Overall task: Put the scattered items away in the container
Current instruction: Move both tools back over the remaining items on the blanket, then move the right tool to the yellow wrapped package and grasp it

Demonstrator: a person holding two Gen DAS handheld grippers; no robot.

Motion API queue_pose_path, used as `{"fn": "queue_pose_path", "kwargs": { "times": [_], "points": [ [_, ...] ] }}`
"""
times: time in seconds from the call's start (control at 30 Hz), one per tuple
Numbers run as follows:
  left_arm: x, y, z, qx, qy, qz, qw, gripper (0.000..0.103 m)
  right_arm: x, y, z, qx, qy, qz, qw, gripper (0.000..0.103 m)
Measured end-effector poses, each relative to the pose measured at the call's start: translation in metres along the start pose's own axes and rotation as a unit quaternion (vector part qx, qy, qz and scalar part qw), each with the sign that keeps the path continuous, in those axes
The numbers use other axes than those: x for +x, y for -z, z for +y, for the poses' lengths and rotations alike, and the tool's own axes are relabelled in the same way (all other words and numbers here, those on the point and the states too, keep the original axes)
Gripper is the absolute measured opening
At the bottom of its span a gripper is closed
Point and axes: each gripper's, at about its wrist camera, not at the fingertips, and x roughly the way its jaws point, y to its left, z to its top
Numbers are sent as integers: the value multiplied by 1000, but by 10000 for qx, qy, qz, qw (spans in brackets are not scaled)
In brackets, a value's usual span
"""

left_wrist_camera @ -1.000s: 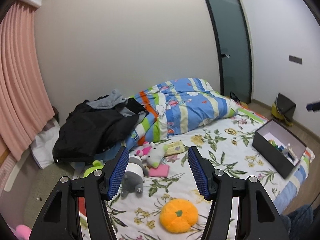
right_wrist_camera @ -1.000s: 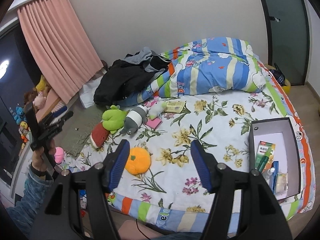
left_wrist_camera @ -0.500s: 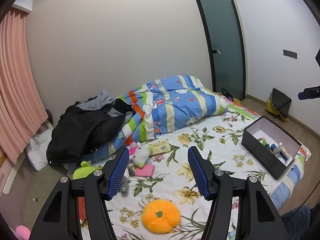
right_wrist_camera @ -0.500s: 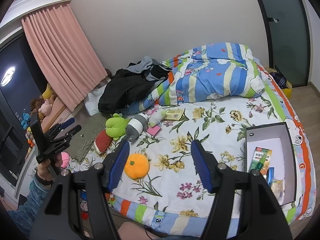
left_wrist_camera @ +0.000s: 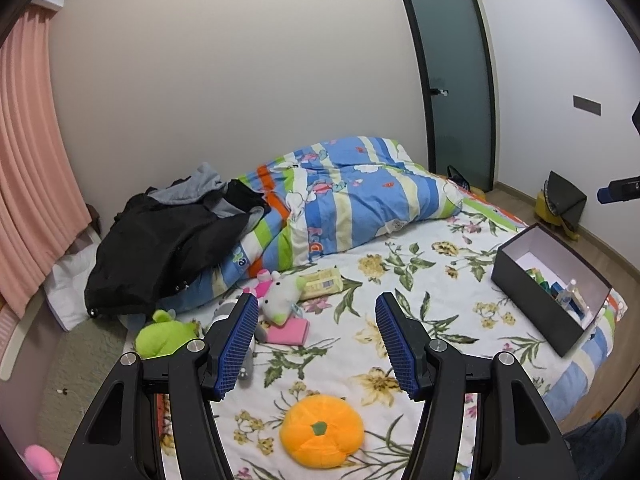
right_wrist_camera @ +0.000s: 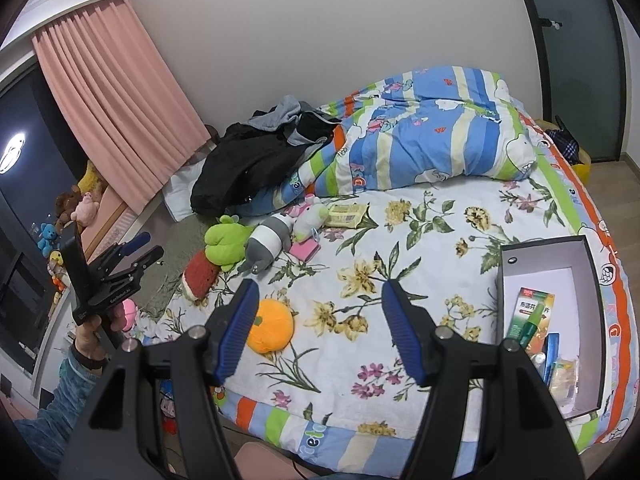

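Floral bed (right_wrist_camera: 420, 240) below us holds toys; our left gripper (left_wrist_camera: 316, 344) and right gripper (right_wrist_camera: 320, 328) hang released, box (right_wrist_camera: 592, 292) alongside.

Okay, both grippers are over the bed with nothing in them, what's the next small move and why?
Probably lower the left gripper onto the orange pumpkin plush. It is the loose item nearest its open, empty jaws, lying clear of the other toys, while the black box sits open on the bed's right side.

A striped quilt (left_wrist_camera: 360, 200) is lying bunched on the bed (left_wrist_camera: 440, 300), black clothing (left_wrist_camera: 160, 252) draping over it beside the pink curtain (left_wrist_camera: 28, 200).
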Motion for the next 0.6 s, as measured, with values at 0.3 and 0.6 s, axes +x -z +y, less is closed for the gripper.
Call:
{"fn": "queue_pose_path", "kwargs": {
  "times": [0.3, 0.6],
  "points": [
    [32, 23, 33, -201, 22, 133, 9997, 62, 44, -11, 14, -36, 105, 247, 9996, 64],
    [98, 66, 88, -427, -290, 511, 9974, 62, 150, -22, 26, 155, -161, 633, 9977, 64]
  ]
}}
